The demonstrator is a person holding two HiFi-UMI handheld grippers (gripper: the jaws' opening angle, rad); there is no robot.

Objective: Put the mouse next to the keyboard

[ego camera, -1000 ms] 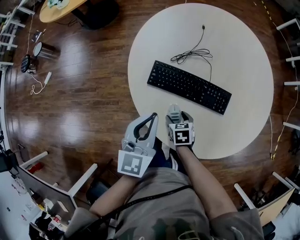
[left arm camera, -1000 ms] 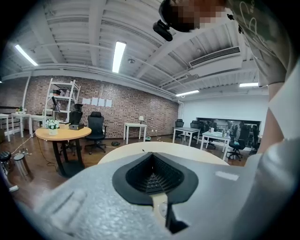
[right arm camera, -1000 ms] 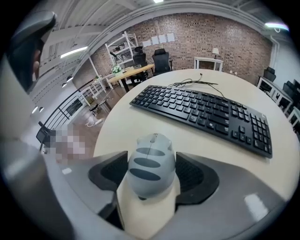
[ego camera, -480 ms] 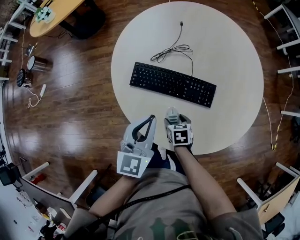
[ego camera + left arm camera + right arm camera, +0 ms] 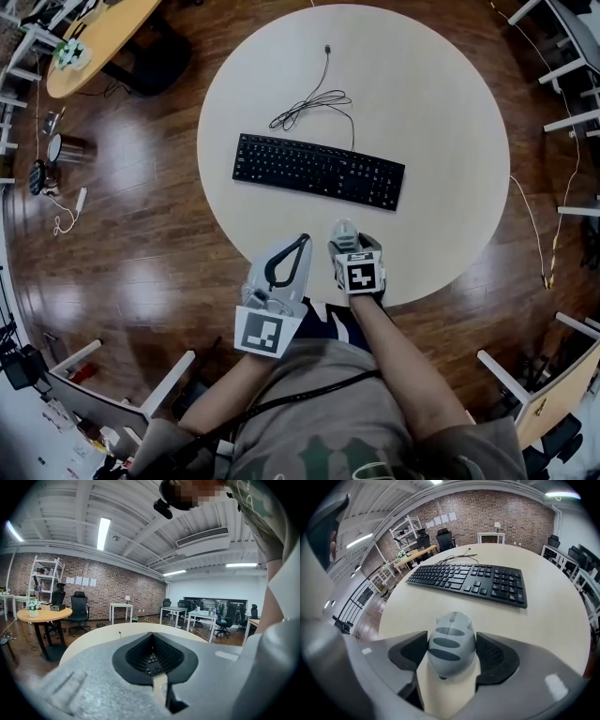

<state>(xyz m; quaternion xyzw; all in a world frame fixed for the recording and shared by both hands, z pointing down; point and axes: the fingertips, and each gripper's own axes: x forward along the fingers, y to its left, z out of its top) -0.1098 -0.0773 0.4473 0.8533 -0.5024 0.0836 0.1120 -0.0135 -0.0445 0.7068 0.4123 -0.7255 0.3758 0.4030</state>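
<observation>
A black keyboard (image 5: 319, 171) lies across the middle of the round pale table (image 5: 441, 112), and its cable (image 5: 309, 105) is coiled behind it. My right gripper (image 5: 346, 234) hovers over the table's near edge, shut on a grey mouse (image 5: 345, 228) with dark stripes. In the right gripper view the mouse (image 5: 450, 641) sits between the pads (image 5: 496, 657), a short way before the keyboard (image 5: 468, 582). My left gripper (image 5: 287, 261) is beside it at the table's rim, shut with nothing in it; its pads (image 5: 152, 654) meet around an empty hollow.
Dark wood floor surrounds the table. An oval wooden desk (image 5: 89, 37) stands at the far left, with small items and a cord (image 5: 56, 159) on the floor near it. Chair and desk frames (image 5: 562, 56) line the right side. Bare tabletop (image 5: 553, 620) lies right of the keyboard.
The table and keyboard have slid left in the head view. Both grippers now stand before the keyboard's right half instead of the table's left rim. The mouse stays gripped.
</observation>
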